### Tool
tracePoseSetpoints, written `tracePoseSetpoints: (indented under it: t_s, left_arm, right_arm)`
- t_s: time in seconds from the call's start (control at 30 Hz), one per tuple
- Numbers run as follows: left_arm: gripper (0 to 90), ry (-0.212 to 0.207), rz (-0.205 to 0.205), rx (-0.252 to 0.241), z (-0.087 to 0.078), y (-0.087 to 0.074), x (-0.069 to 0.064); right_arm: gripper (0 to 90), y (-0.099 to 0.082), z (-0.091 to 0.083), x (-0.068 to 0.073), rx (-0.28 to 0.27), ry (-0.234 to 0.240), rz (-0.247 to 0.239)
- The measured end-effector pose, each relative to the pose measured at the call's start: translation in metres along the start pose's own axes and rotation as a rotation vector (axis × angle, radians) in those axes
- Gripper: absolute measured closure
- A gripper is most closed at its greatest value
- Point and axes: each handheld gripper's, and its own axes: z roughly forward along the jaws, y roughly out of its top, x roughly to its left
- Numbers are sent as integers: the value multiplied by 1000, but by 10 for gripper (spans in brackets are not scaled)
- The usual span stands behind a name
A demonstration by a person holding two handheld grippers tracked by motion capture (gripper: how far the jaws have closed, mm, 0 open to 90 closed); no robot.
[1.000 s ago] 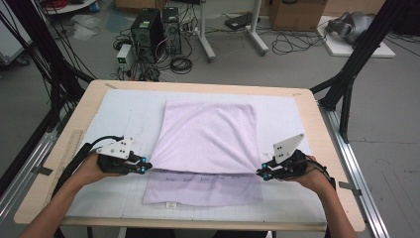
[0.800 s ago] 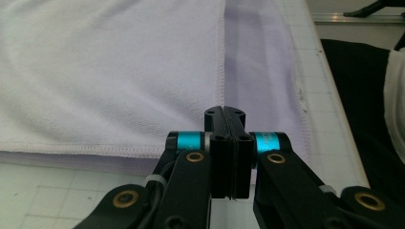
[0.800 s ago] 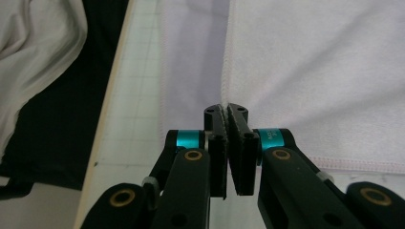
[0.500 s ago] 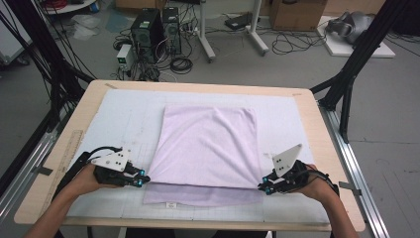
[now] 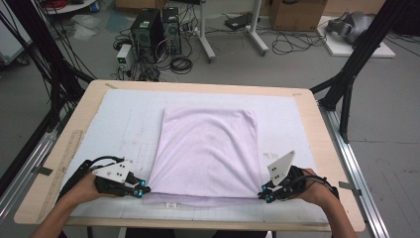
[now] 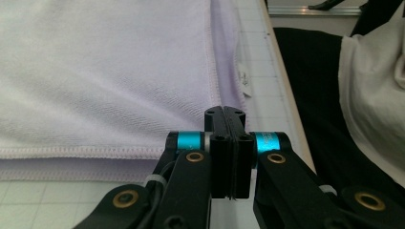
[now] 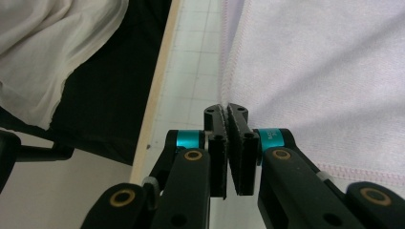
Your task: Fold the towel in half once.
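High view shows the desk (image 5: pixel 317 144), a pale wooden top covered with a white gridded mat (image 5: pixel 124 124). On the mat lies a lilac towel (image 5: pixel 208 148), folded over itself so that its upper layer stops just short of the near edge and a narrow strip of the lower layer shows beneath it. A ruler (image 5: pixel 62 171) lies along the left side of the desk, well apart from the towel. At the towel's near left corner sits the left gripper (image 5: pixel 143 188), held in a hand; at the near right corner sits the right gripper (image 5: pixel 265 194). Left gripper view shows its jaws clenched, pinching the corner of the upper layer. Right gripper view shows its jaws likewise pinched on the towel's hemmed corner. A small white label (image 6: pixel 242 78) sticks out from the lower layer's edge.
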Motion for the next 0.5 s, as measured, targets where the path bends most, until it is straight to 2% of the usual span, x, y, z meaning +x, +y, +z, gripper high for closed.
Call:
tracePoseSetpoints:
  t_s: [0.23, 0.3, 0.5]
  left_arm:
    - [889, -21, 15, 6, -1, -1, -8]
    - [889, -37, 10, 0, 0, -2, -10]
    - [889, -45, -2, 5, 4, -8, -11]
  right_arm:
    - [870, -1, 1, 5, -3, 30, -9]
    - [870, -1, 3, 7, 4, 39, -8]
    - [870, -2, 9, 6, 28, 55, -5]
